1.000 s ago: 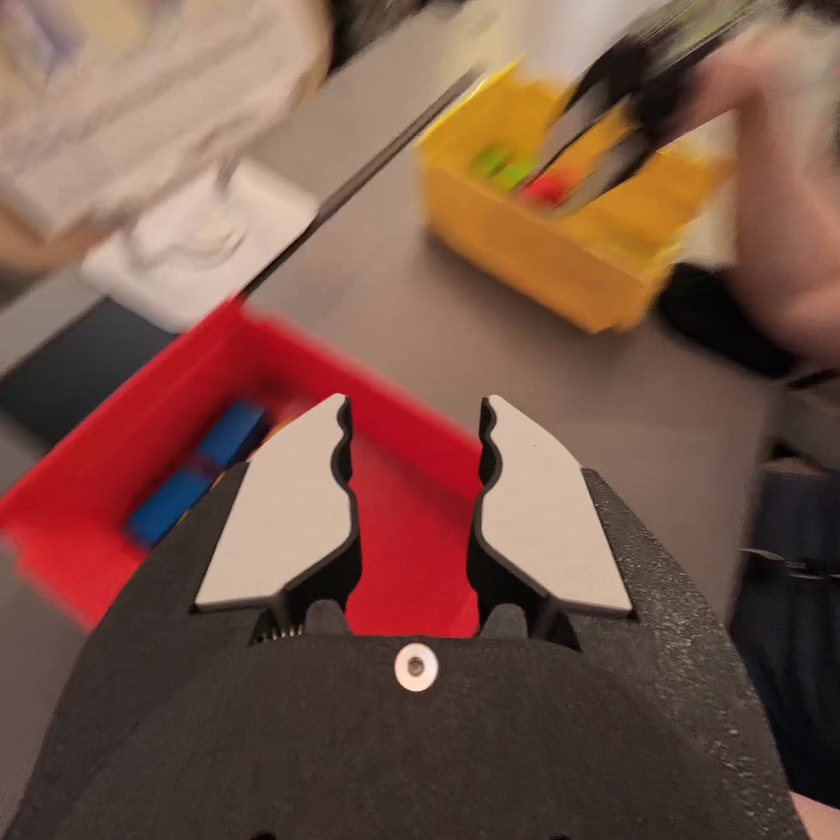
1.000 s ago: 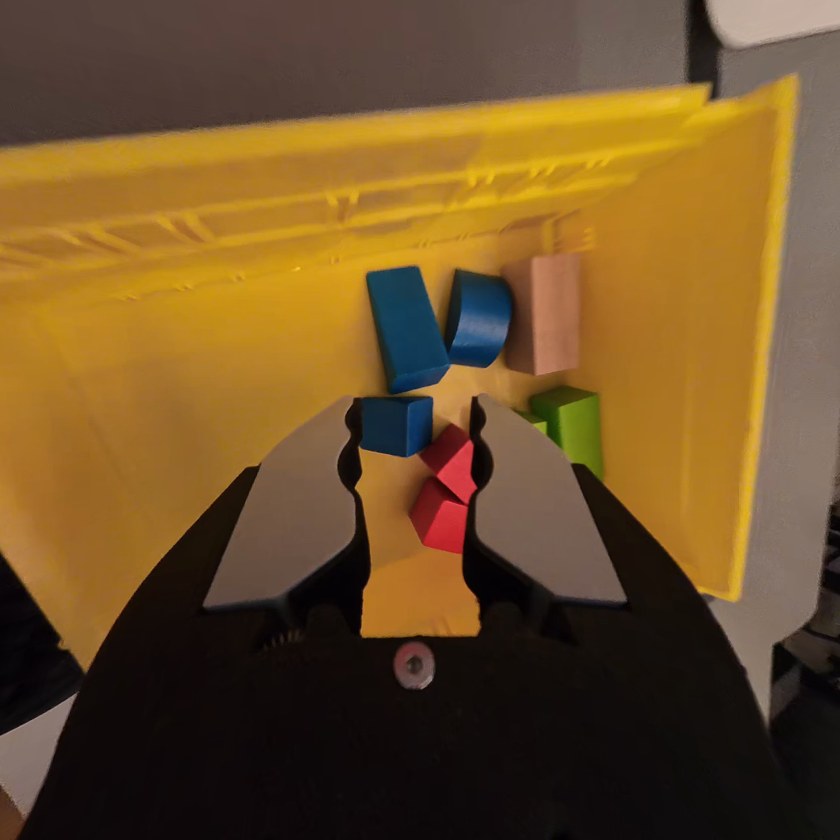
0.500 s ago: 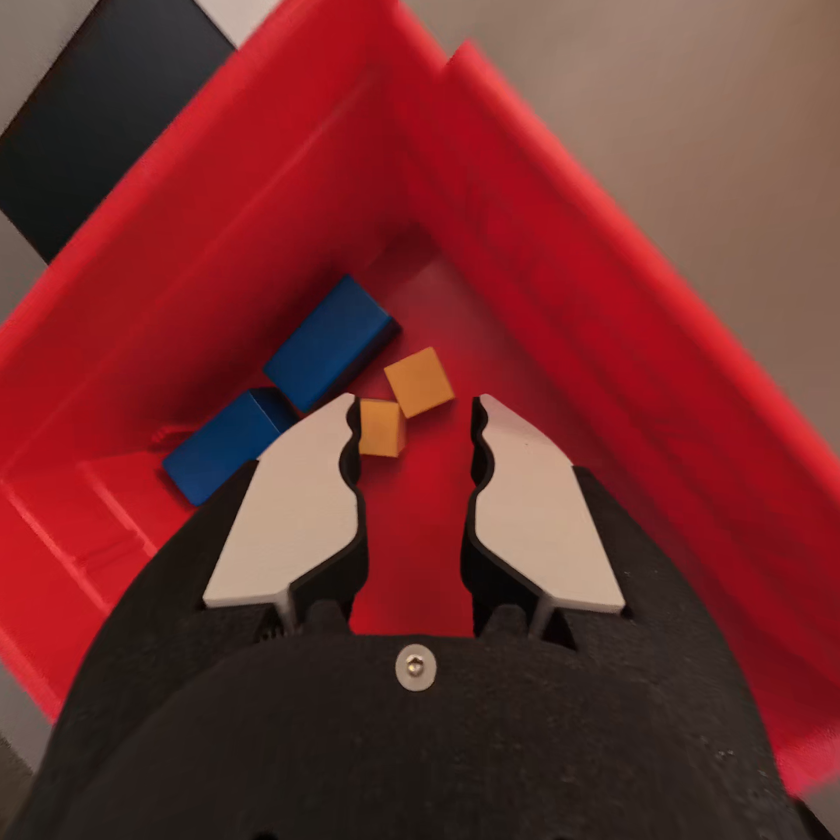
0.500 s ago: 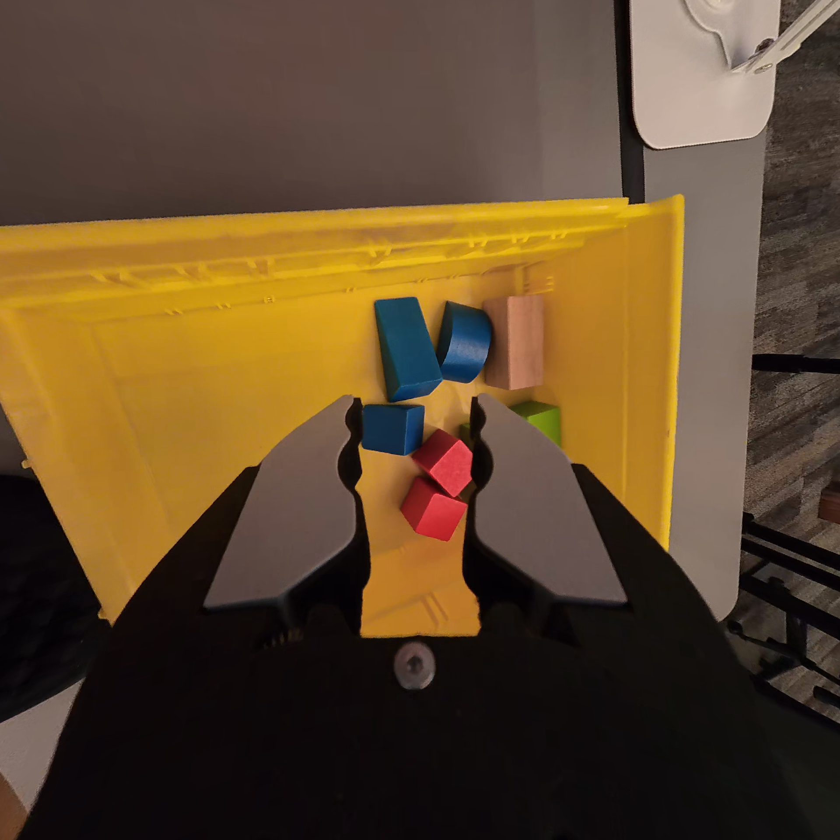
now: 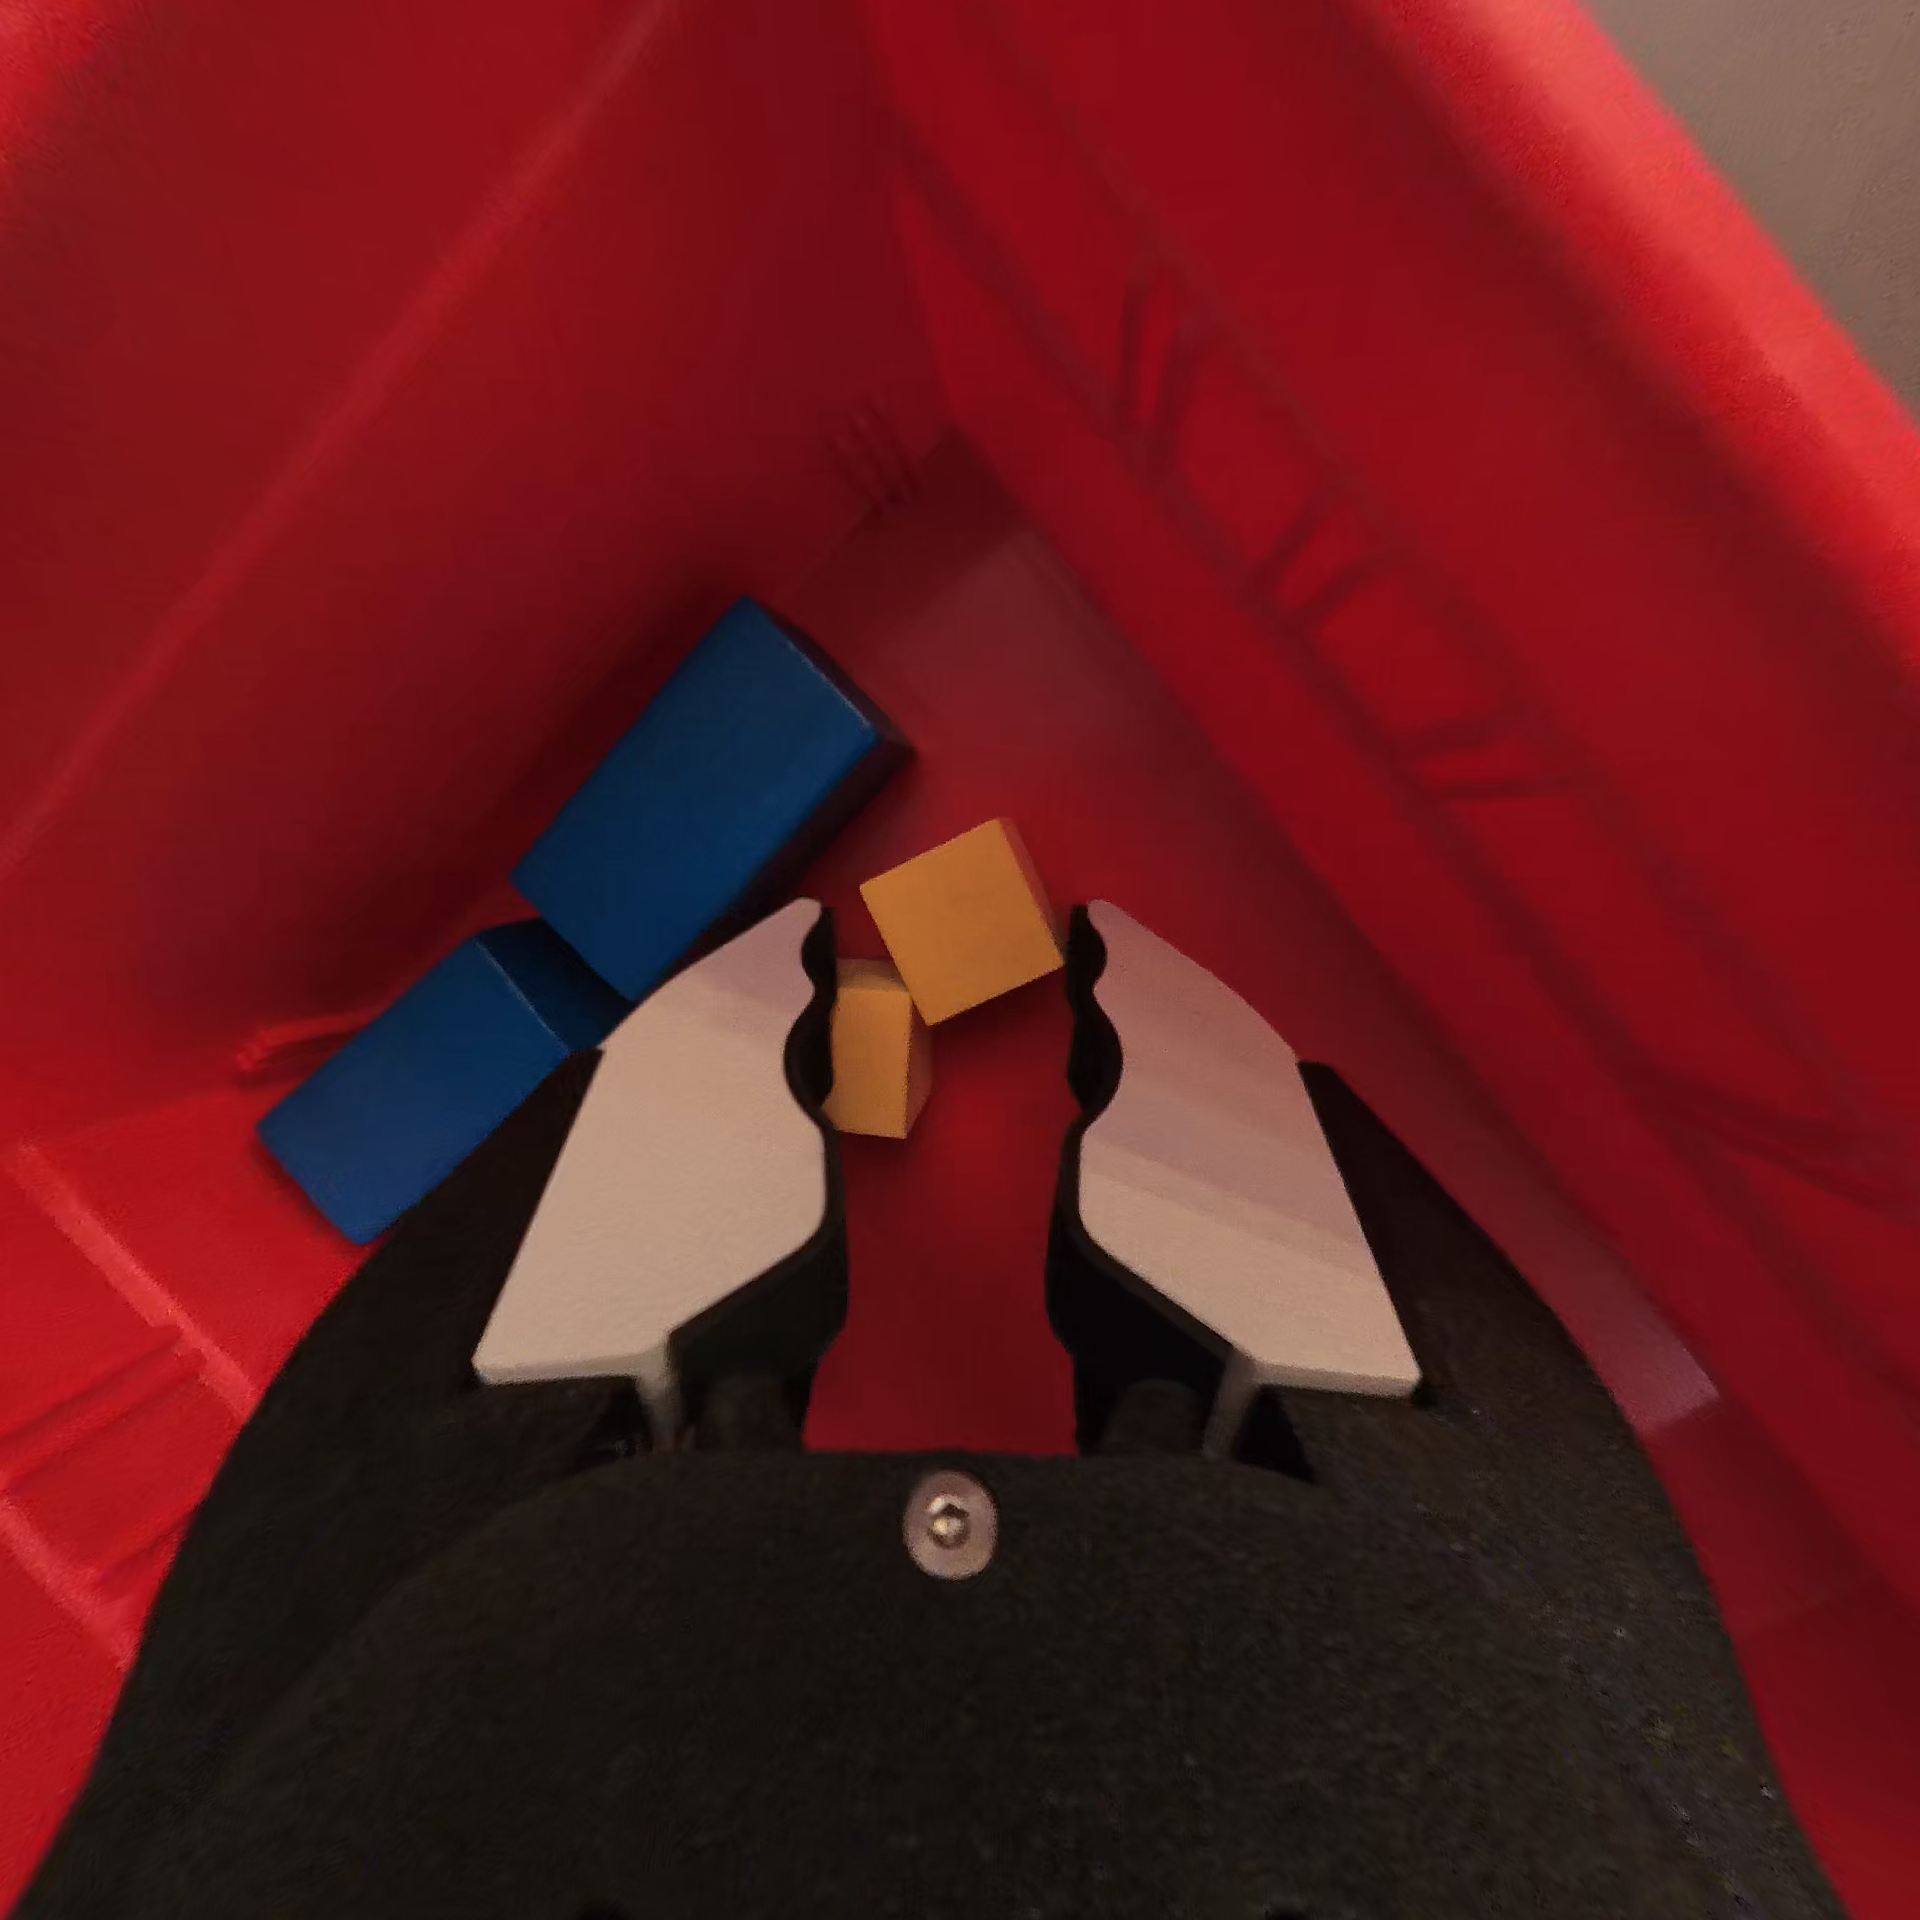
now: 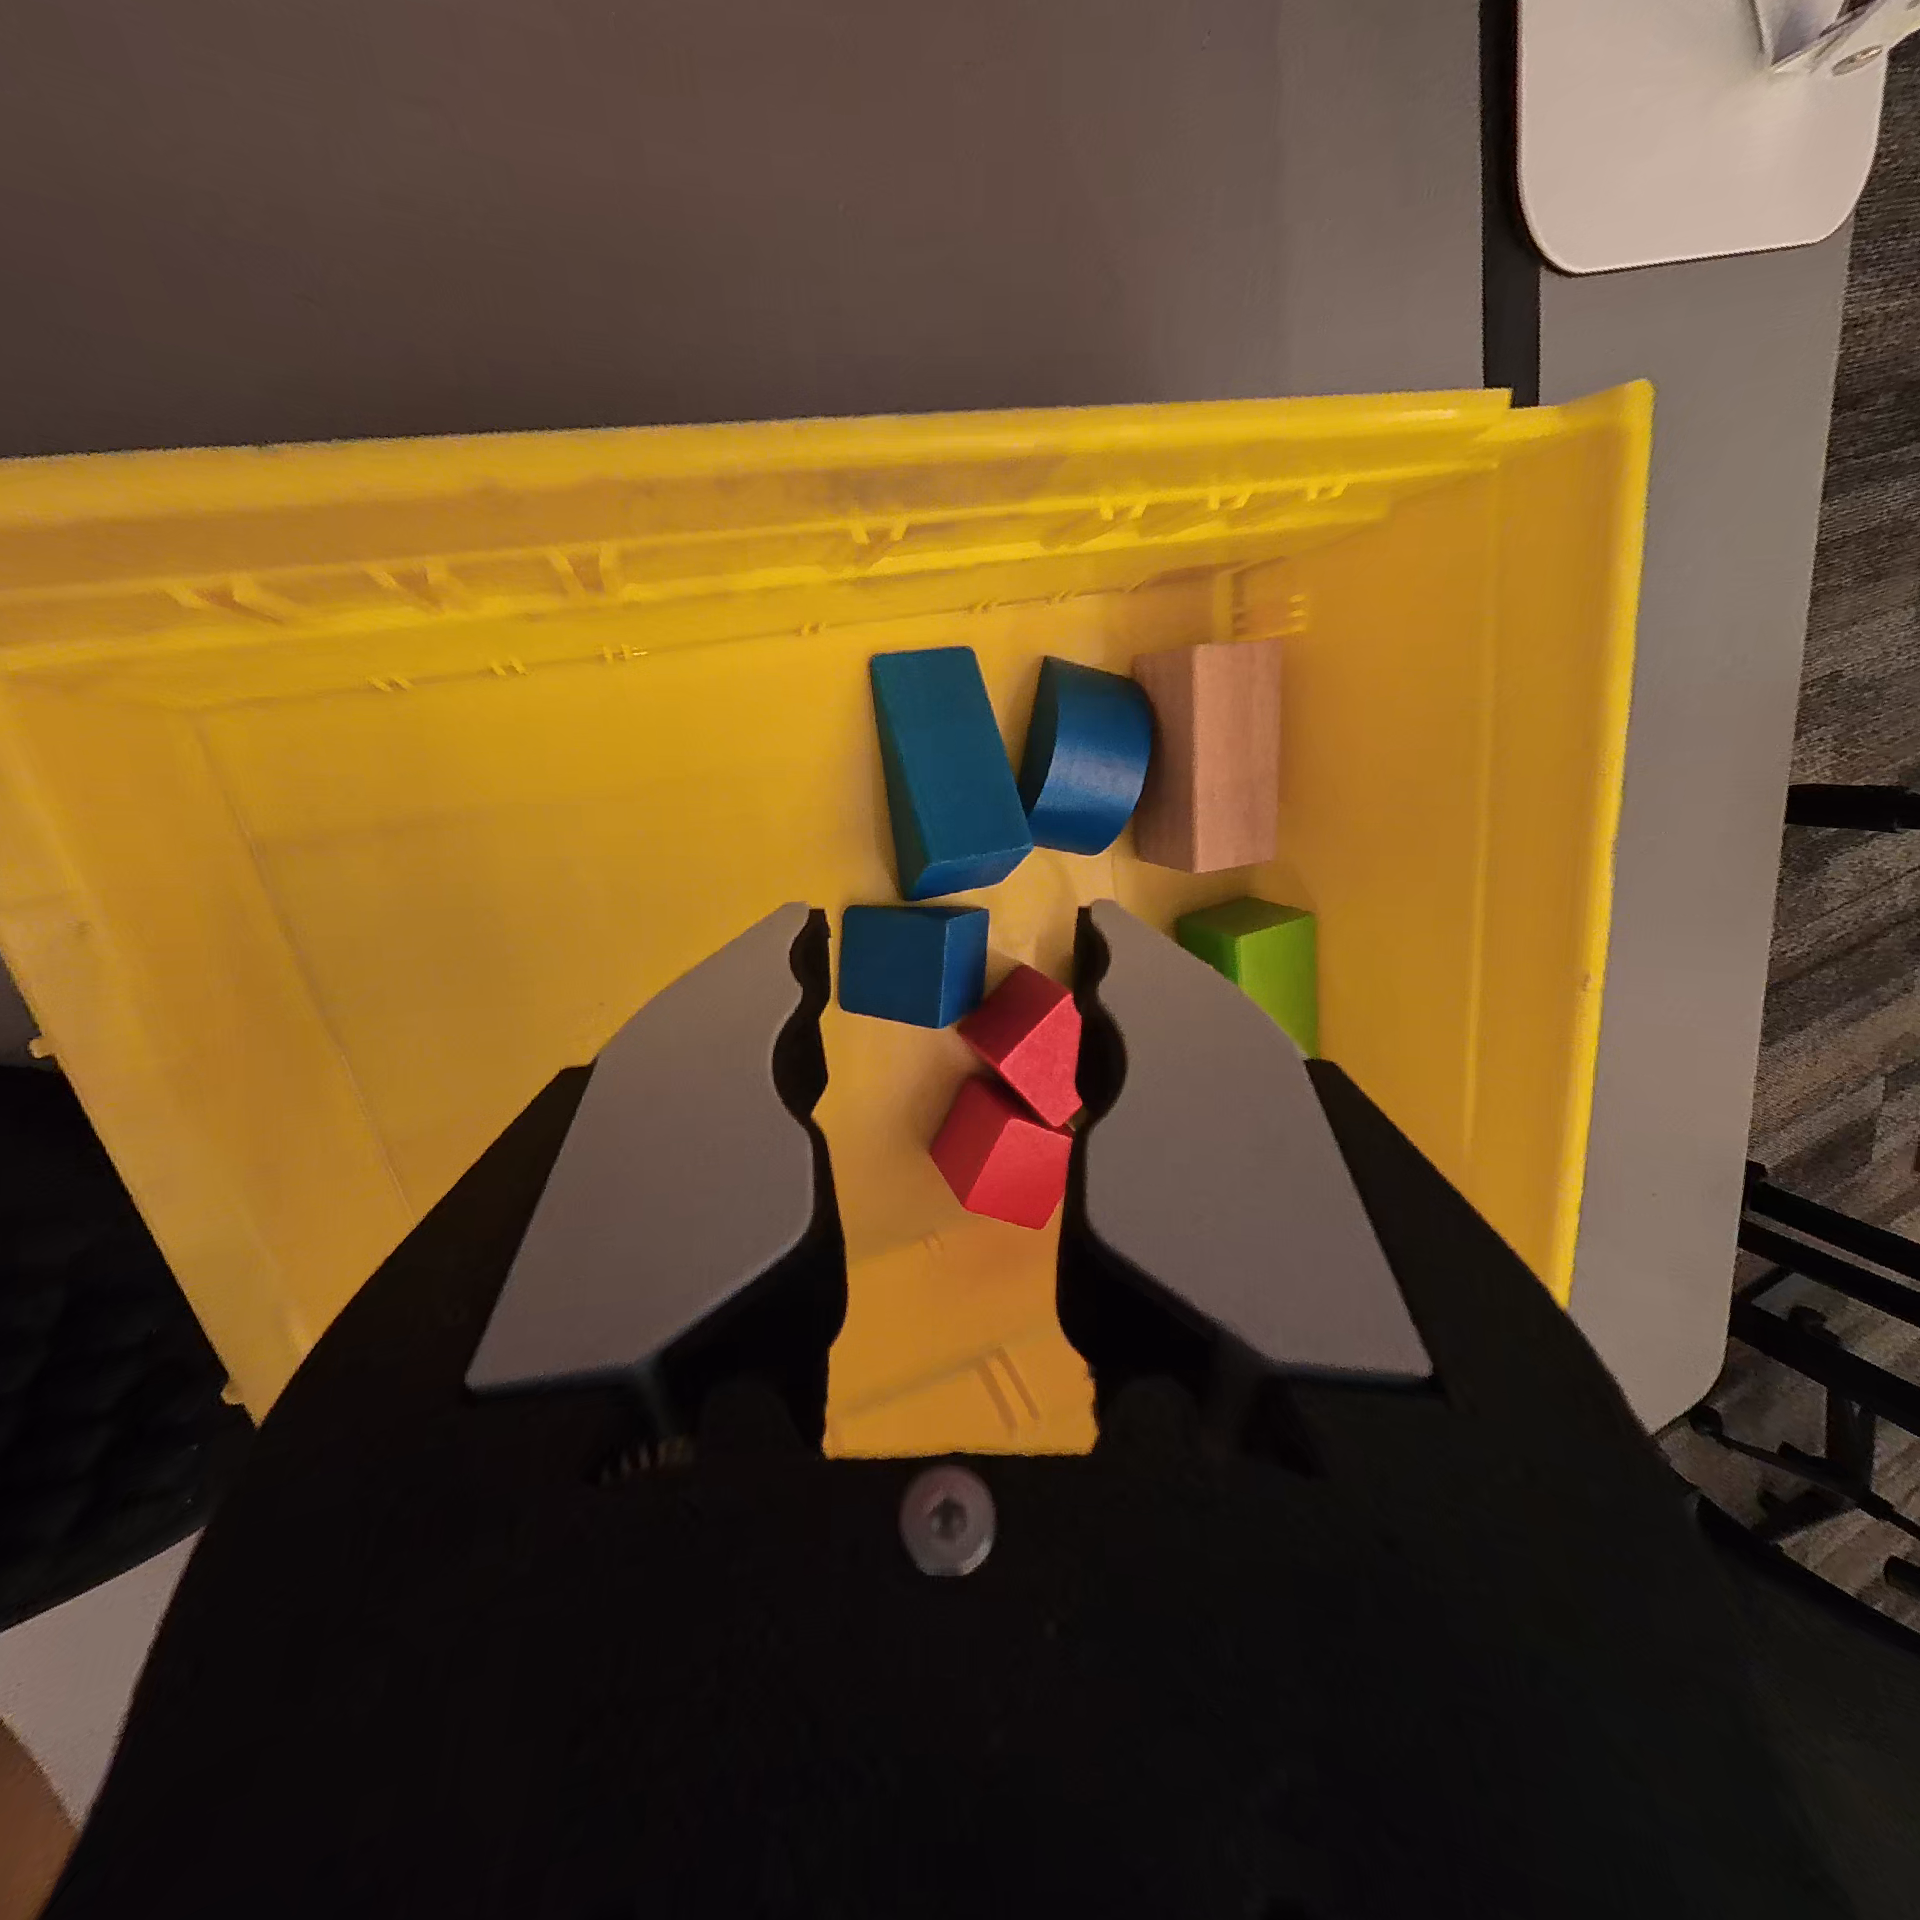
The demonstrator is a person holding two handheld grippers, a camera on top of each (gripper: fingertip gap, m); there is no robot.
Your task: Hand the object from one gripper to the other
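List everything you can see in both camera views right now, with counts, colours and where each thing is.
red bin: 1, red, fills the left wrist view
long blue blocks: 2, blue, in the red bin, left of the left tongs' tips
orange cubes: 2, orange, in the red bin, by those tips
yellow bin: 1, yellow, right wrist view
blue blocks: 3, blue, in the yellow bin
red cubes: 2, red, touching, yellow bin
green block: 1, green, yellow bin, right side
plain wood block: 1, tan, far right corner
left tongs: open, empty
right tongs: open, empty
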